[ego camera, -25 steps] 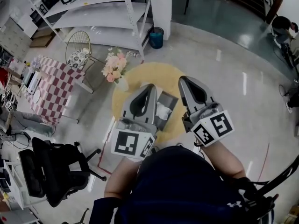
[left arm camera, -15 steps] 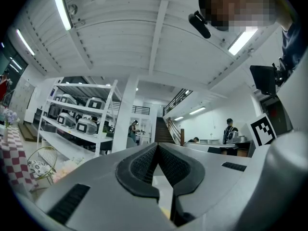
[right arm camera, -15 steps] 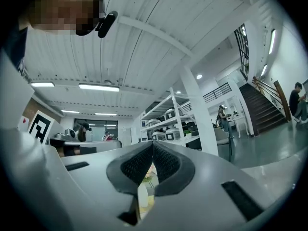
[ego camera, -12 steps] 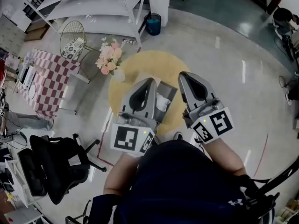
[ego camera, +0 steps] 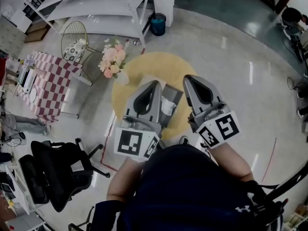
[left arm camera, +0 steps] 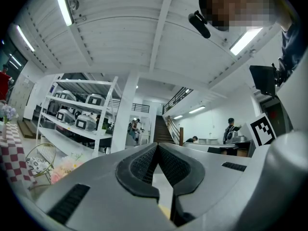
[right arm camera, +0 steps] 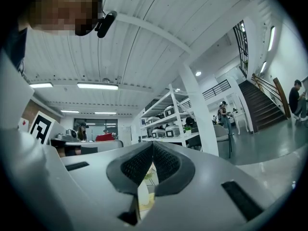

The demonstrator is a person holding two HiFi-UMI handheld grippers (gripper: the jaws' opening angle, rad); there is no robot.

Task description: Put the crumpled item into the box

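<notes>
In the head view a white crumpled item [ego camera: 167,107] lies inside an open grey box [ego camera: 173,95] on a round yellow table [ego camera: 139,71]. The box shows only in the gap between my two grippers, which hang above it and cover its sides. My left gripper [ego camera: 155,84] is shut, its jaws meeting at the tips with nothing between them. My right gripper [ego camera: 188,79] is shut and empty as well. In the left gripper view the left gripper [left arm camera: 157,146] points out level at shelves and a stairway. The right gripper [right arm camera: 152,145] looks out the same way in its own view. Neither gripper view shows the box.
A vase of pink flowers [ego camera: 112,61] stands at the table's left edge. A wire chair [ego camera: 77,41] and a checkered table [ego camera: 48,83] lie further left, a black office chair [ego camera: 53,172] lower left. White shelving [ego camera: 96,4] and a blue bin [ego camera: 158,24] are beyond the table.
The head view shifted slightly over the first half second, sliding the floor scene a little. Both grippers have stayed shut and nearly still above the box.
</notes>
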